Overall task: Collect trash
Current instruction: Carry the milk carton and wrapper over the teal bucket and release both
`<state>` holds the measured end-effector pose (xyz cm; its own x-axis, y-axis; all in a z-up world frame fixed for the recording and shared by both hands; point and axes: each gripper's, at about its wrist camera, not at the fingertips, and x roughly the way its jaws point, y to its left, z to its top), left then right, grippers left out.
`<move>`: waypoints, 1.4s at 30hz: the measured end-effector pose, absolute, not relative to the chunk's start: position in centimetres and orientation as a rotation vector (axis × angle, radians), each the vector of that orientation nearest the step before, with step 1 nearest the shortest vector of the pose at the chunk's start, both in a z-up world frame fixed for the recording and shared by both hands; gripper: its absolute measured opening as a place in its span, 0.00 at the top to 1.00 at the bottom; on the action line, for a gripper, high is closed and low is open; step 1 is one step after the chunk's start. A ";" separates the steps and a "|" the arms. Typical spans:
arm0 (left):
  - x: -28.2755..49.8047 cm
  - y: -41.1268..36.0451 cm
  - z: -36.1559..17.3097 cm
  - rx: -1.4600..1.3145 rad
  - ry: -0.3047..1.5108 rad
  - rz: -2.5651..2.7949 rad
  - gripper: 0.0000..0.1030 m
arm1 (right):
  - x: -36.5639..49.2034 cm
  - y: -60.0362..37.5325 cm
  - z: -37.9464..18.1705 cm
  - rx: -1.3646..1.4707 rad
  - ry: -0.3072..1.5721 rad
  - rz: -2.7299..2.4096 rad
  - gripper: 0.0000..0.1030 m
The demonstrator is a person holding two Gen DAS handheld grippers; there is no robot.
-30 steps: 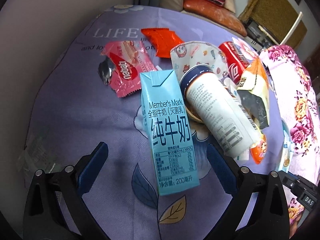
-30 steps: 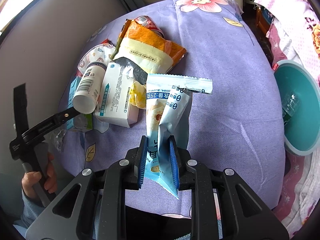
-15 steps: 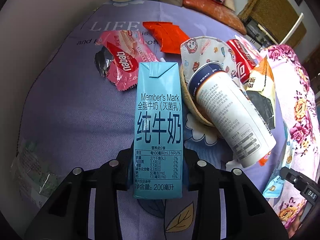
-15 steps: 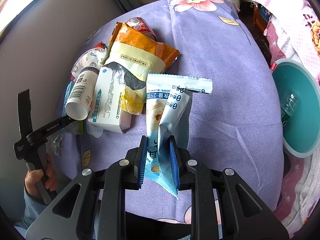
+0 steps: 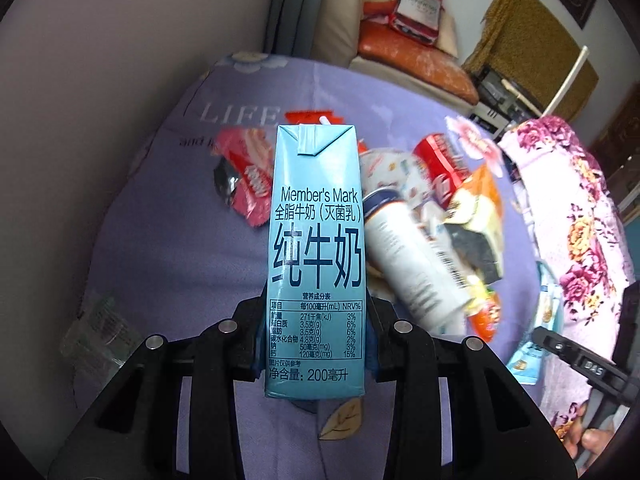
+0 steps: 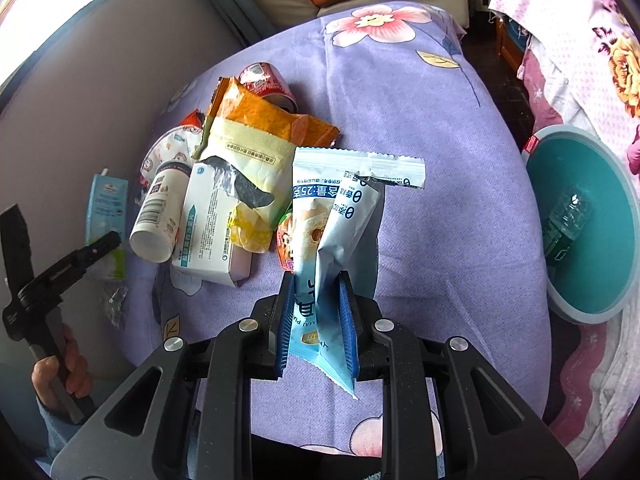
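Observation:
A light blue milk carton stands upright between the pads of my left gripper, which is shut on its lower part and holds it above the purple flowered cloth. The right wrist view shows the same carton at the far left, clear of the pile. My right gripper is shut on a crumpled blue-and-white snack wrapper, which sticks up from the jaws over the cloth.
Trash lies piled on the cloth: a white cup, a white box, an orange bag, a red can, a pink wrapper. A teal bin holding a bottle stands low at the right. Clear plastic lies at the left.
My left gripper went from wide open around the carton to shut on it, then raised it off the cloth. The right gripper stayed put with its wrapper.

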<state>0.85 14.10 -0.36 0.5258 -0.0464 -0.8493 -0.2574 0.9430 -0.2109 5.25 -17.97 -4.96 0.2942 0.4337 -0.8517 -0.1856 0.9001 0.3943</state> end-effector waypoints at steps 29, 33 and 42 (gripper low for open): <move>10.8 -19.5 -0.5 -0.003 1.127 -0.494 0.64 | 4.8 -42.8 -1.3 0.493 0.948 0.013 0.80; 11.5 -22.8 -1.7 0.033 1.163 -0.534 0.64 | 4.9 -45.1 -2.1 0.515 0.955 -0.010 0.80; 13.4 -26.8 -5.0 0.066 1.244 -0.569 0.64 | 6.2 -47.1 -4.1 0.527 0.991 -0.037 0.80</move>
